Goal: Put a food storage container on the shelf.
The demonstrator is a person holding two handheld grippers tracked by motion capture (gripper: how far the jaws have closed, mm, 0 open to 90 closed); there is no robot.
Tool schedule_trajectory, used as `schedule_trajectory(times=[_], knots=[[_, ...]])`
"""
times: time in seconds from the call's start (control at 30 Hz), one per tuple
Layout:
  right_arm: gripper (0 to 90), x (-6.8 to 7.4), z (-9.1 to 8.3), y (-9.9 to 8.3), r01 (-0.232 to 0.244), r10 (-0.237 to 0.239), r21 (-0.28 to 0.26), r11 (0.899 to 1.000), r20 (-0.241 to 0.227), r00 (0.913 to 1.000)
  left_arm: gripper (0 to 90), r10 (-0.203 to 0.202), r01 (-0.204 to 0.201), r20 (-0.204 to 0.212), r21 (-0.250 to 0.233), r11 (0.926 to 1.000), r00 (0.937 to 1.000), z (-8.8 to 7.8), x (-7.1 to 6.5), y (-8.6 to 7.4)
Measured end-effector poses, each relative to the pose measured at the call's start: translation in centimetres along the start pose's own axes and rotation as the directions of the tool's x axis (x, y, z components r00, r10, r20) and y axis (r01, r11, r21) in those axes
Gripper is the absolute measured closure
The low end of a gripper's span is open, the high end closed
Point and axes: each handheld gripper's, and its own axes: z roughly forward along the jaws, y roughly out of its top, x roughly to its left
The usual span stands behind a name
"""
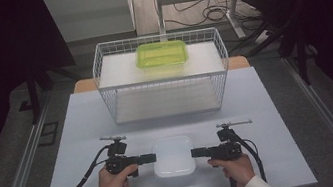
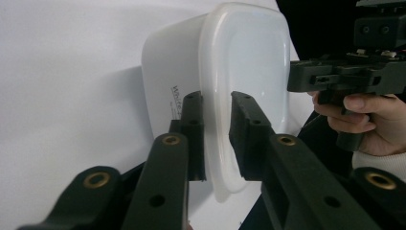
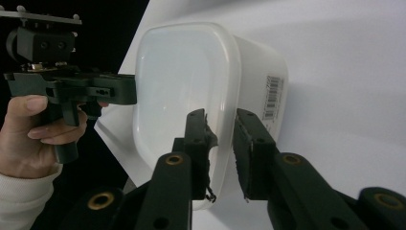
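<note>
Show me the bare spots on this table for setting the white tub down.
Free: the strip between the wire basket and the white tub, and the table beyond each hand. Crowded: around the tub, a gripper at each side.

A white wire basket (image 1: 162, 76) is set on the white table (image 1: 75, 138) toward twelve o'clock. A green container (image 1: 162, 53) is placed on its upper shelf. Cables (image 1: 207, 13) are seen on the floor beyond, at about one o'clock.
</note>
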Motion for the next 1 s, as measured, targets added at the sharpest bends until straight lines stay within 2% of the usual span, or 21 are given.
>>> schedule_trajectory(times=[0.17, 0.33, 0.73, 1.0], knots=[[79.1, 0.5, -0.4, 0.0, 0.036, -0.036, -0.011, 0.999, 0.009, 0.9993, 78.5, 0.015, -0.015, 0.000, -0.004, 0.9999, 0.9999, -0.1, -0.2, -0.1], [79.3, 0.9, -0.8, 0.2, 0.072, -0.072, -0.030, 0.997, 0.000, 0.9974, 78.5, 0.038, -0.038, -0.001, -0.019, 0.9991, 0.9993, -0.5, -0.6, 0.0], [79.3, 1.8, -1.3, 0.4, 0.129, -0.129, -0.057, 0.990, 0.006, 0.9916, 78.5, 0.103, -0.104, -0.014, -0.056, 0.9930, 0.9946, -1.1, -1.5, 0.3], [79.2, 2.6, -1.8, 0.7, 0.193, -0.193, -0.090, 0.977, 0.016, 0.9811, 78.5, 0.139, -0.140, -0.019, -0.086, 0.9863, 0.9901, -1.7, -2.1, 0.5]])
